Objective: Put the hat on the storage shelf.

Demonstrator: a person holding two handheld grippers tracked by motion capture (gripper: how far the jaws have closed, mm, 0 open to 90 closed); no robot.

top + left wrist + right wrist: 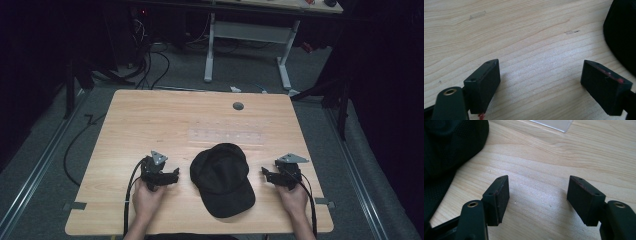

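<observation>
Flanking the black fabric baseball cap (221, 177) at three and nine o'clock, both tools are held apart. The left tool (173, 176) and right tool (265, 172) are rested on the light wooden tabletop (150, 120), seemingly readied for a two-sided grasp.

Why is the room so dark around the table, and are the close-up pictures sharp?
High view: light falls on the pale wooden table while the surroundings sink into black, and the black fabric baseball cap loses detail. Left gripper view: wood grain is crisp, and the near black fingers look slightly soft. Right gripper view: soft sheen on the wood between the fingers.
</observation>
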